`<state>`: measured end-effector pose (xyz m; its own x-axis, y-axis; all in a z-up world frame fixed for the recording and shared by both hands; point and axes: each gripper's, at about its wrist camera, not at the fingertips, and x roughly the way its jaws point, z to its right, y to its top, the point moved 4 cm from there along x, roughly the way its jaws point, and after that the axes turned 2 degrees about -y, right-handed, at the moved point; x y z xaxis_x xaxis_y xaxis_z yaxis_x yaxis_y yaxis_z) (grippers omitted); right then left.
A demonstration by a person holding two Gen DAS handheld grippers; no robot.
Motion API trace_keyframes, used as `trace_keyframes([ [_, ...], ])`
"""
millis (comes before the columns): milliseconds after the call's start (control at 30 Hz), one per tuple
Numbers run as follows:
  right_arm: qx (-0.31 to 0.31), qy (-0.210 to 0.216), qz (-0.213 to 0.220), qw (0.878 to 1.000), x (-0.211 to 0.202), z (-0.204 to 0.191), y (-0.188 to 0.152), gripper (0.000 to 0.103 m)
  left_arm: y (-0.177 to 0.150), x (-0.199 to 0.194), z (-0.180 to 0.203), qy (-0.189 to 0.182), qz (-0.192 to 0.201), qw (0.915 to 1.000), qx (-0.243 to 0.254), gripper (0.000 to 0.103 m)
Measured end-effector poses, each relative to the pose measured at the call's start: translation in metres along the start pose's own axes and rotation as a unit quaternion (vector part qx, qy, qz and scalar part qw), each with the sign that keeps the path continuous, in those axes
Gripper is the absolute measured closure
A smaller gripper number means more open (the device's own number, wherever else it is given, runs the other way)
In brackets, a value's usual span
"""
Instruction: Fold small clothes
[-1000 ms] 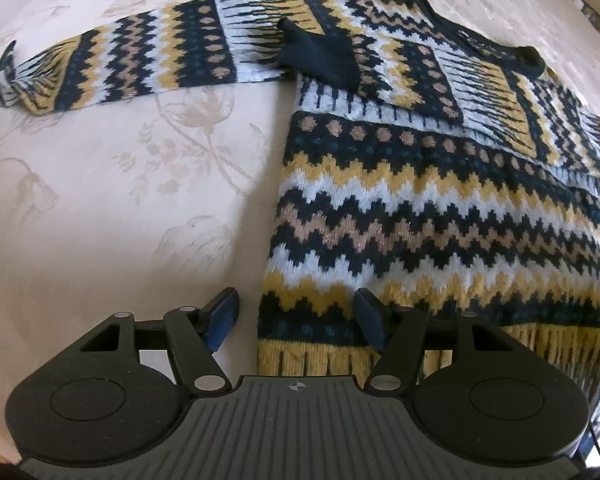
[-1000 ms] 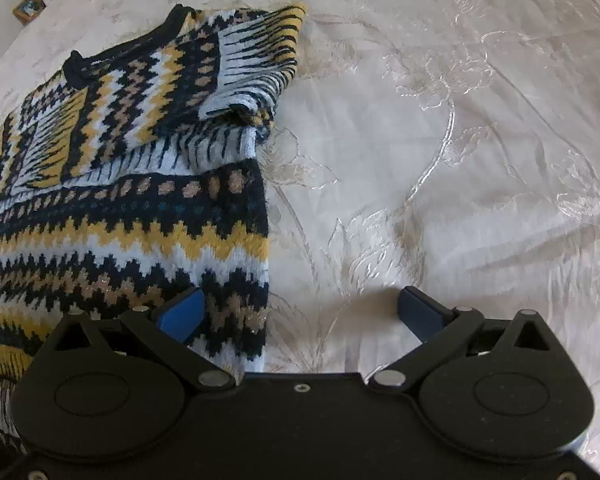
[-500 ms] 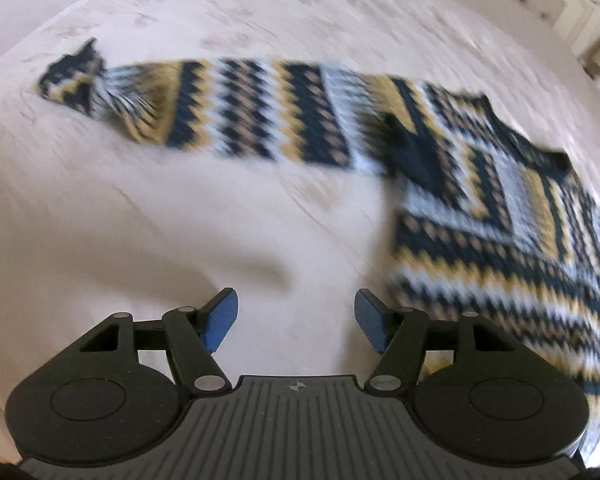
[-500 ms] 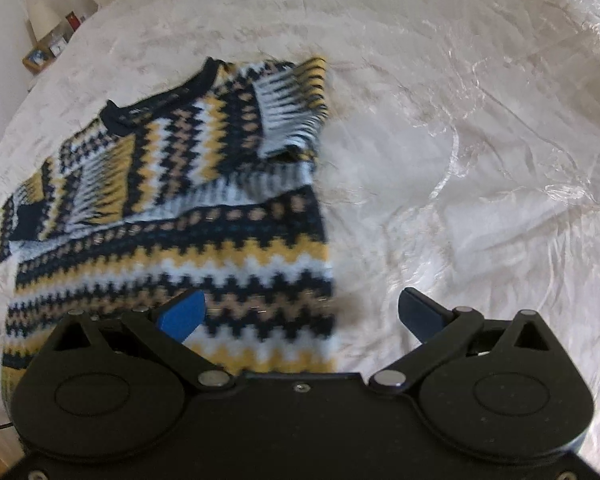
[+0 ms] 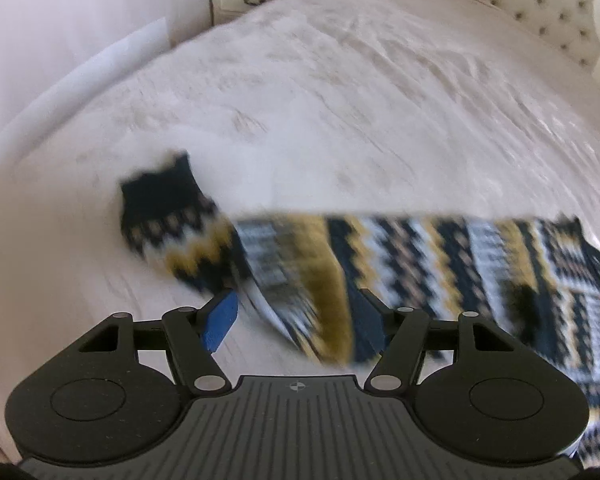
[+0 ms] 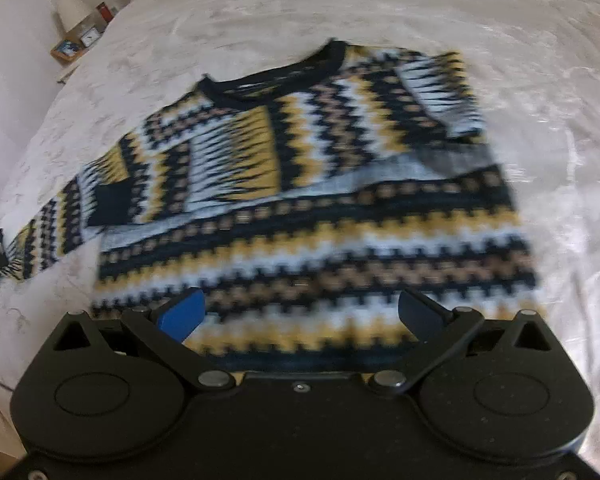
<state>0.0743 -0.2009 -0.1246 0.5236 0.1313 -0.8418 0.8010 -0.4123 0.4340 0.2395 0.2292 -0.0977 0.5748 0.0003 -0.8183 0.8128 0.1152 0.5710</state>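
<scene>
1. The left hand-held gripper (image 5: 296, 316), jaws wide and holding nothing, has moved from the hem to the stretched-out sleeve (image 5: 228, 240) of the navy, yellow and white zigzag knitted sweater (image 6: 300, 200), which is lying flat on the cream embroidered bedspread (image 6: 520, 60).
2. The right hand-held gripper (image 6: 300, 316), also wide and empty, is now hovering over the hem; the sleeve fold is probably coming next.
3. No readable writing is showing.

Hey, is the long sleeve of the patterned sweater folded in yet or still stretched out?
Stretched out. The sleeve runs sideways off the sweater body across the bedspread, cuff at the far end.
</scene>
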Motion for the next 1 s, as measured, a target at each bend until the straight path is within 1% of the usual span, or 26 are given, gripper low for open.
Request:
trace_keyframes([
  [133, -0.007, 0.01, 0.003, 1.0, 0.003, -0.03, -0.001, 0.0, 0.024, 0.018, -0.012, 0.024, 0.003, 0.9997, -0.001, 0.04],
  [267, -0.006, 0.012, 0.004, 1.0, 0.001, -0.047, -0.004, 0.0, 0.042, 0.039, -0.033, 0.042, -0.007, 0.9989, -0.018, 0.04],
  [400, -0.001, 0.003, 0.001, 1.0, 0.001, -0.052, -0.007, 0.0, 0.052, 0.055, -0.052, 0.054, -0.021, 0.9975, -0.04, 0.04],
  [567, 0.015, -0.014, -0.008, 1.0, 0.001, -0.049, -0.012, 0.0, 0.055, 0.067, -0.075, 0.05, -0.028, 0.9947, -0.085, 0.041],
  [600, 0.018, -0.016, -0.01, 1.0, 0.002, -0.049, -0.013, 0.0, 0.055, 0.068, -0.078, 0.05, -0.028, 0.9942, -0.092, 0.046],
  [633, 0.019, -0.017, -0.011, 1.0, 0.002, -0.048, -0.013, 0.0, 0.054, 0.069, -0.08, 0.052, -0.028, 0.9938, -0.094, 0.055],
  [700, 0.021, -0.02, -0.013, 0.999, 0.003, -0.049, -0.013, 0.0, 0.051, 0.068, -0.083, 0.063, -0.03, 0.9933, -0.091, 0.065],
  [733, 0.022, -0.02, -0.014, 0.999, 0.005, -0.049, -0.013, 0.0, 0.051, 0.067, -0.084, 0.061, -0.029, 0.9936, -0.091, 0.071],
  [767, 0.022, -0.019, -0.016, 0.999, 0.006, -0.05, -0.013, 0.0, 0.049, 0.065, -0.086, 0.052, -0.022, 0.994, -0.094, 0.076],
  [800, 0.022, -0.018, -0.017, 0.999, 0.007, -0.051, -0.013, 0.0, 0.048, 0.061, -0.088, 0.045, -0.014, 0.9939, -0.1, 0.084],
  [833, 0.021, -0.017, -0.019, 0.999, 0.009, -0.052, -0.012, 0.0, 0.047, 0.057, -0.09, 0.037, -0.005, 0.9934, -0.109, 0.088],
  [867, 0.019, -0.015, -0.022, 0.999, 0.011, -0.054, -0.011, 0.0, 0.046, 0.054, -0.091, 0.031, 0.002, 0.9928, -0.115, 0.088],
  [933, 0.013, -0.01, -0.027, 0.999, 0.014, -0.058, -0.011, 0.0, 0.044, 0.048, -0.092, 0.022, 0.015, 0.9921, -0.122, 0.098],
  [1000, 0.008, -0.006, -0.031, 0.999, 0.018, -0.061, -0.01, 0.0, 0.043, 0.037, -0.091, 0.018, 0.034, 0.9915, -0.124, 0.098],
])
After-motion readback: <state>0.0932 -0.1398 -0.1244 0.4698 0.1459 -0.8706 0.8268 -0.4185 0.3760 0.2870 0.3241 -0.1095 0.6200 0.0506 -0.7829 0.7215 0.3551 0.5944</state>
